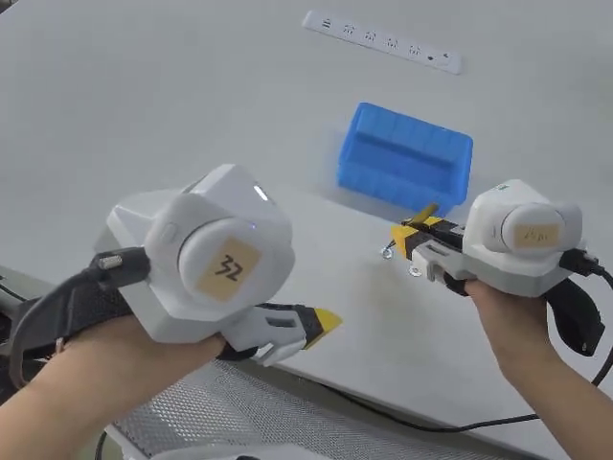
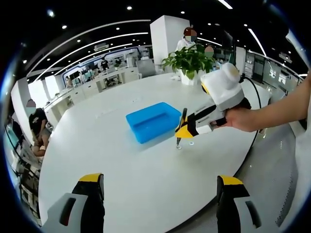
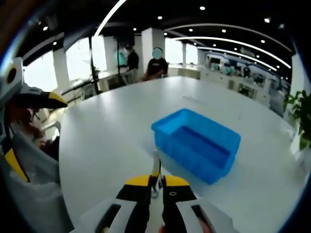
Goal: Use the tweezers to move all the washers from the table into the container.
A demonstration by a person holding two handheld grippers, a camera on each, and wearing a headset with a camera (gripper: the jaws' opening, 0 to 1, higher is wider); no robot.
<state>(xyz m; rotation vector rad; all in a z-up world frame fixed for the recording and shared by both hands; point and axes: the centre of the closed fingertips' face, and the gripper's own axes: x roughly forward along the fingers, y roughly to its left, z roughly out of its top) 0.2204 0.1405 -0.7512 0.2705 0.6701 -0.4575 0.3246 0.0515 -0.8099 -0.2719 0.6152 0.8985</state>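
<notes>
Blue plastic container (image 1: 407, 158) is recorded right of centre in the head view, resting on the white surface (image 1: 144, 96). A white power strip (image 1: 383, 40) lies near the top of that frame, well apart from the container.

Entry for the right claw (image 3: 158, 182): it is seen at the bottom centre of the right gripper view, jaws pressed nearly together and pinching the tweezers (image 2: 183, 116), which stand out between the yellow jaw tips. In the head view this gripper is held at the right of the frame, below and to the right of the container, with the tweezers slanted down and left toward the surface. The tweezer tip is placed just beside a small washer (image 1: 387, 254); whether contact is made cannot be told. A second washer (image 1: 415, 271) lies just below and right of the first in the frame. Both are on the surface, near the container's closest wall and outside it.

Entry for the left claw (image 2: 160, 180): its jaws are spread wide, at the lower left and lower right of the left gripper view, with bare surface between them. In the head view this gripper is held at the lower left, by the surface's near edge, well apart from the washers and the container.

In the left gripper view the container is seen at centre, and a potted plant (image 2: 189, 60) at top centre behind it.
</notes>
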